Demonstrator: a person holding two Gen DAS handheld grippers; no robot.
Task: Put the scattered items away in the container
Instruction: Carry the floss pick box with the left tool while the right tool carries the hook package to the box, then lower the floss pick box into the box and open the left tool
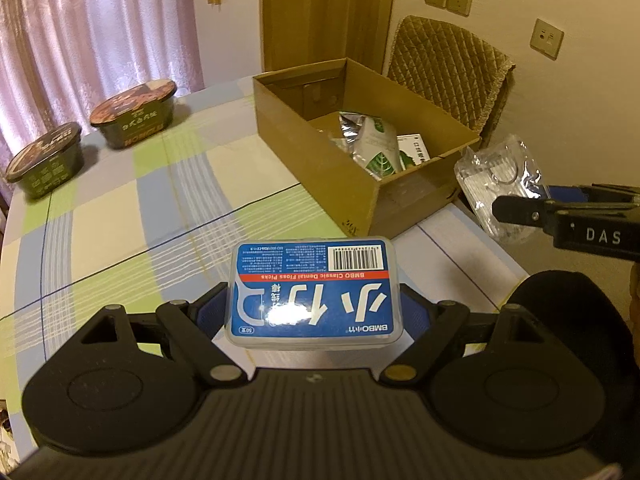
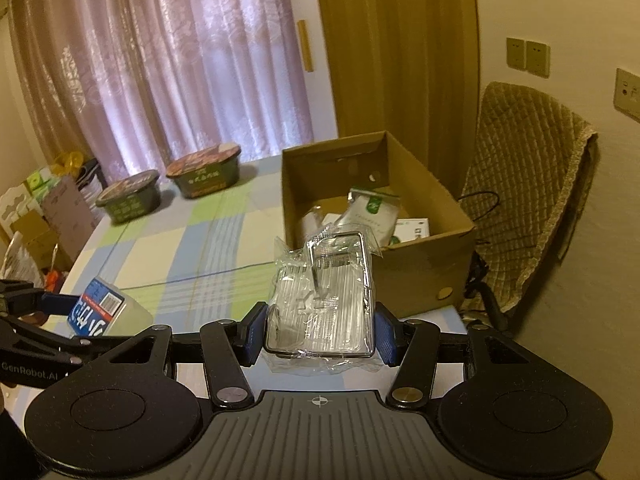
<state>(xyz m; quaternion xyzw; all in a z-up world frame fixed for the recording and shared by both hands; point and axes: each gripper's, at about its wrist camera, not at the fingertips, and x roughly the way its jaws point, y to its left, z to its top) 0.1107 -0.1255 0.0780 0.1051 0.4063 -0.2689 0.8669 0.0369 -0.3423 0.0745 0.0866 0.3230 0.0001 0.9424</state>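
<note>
A table (image 1: 120, 216) under a checked cloth of green, blue and cream fills the room's middle, with pink curtains (image 1: 80, 28) behind it and a quilted chair (image 1: 448, 68) at its far right corner.

On the table's right side stands an open cardboard box (image 1: 320, 160), its flaps up. Inside lie a green-and-white pouch (image 1: 378, 148), a foil packet (image 1: 350, 126) and a small white carton (image 1: 416, 148) against the right wall.

Far left, near the curtains, two dark green noodle bowls (image 1: 134, 114) sit side by side with their lids on, well apart from the box.

The left gripper (image 1: 314, 312) is closed on a floss box (image 1: 314, 292), a clear case with a blue label and barcode, its blue pads pressed to either side; it is held above the cloth, just short of the box's near corner.

The right gripper (image 2: 322, 334) is clamped the same way on a clear case (image 2: 324, 300) in crinkled plastic wrap with a metal ring on top, held up in front of the box's near wall. Each gripper shows at the edge of the other's view, side by side.
</note>
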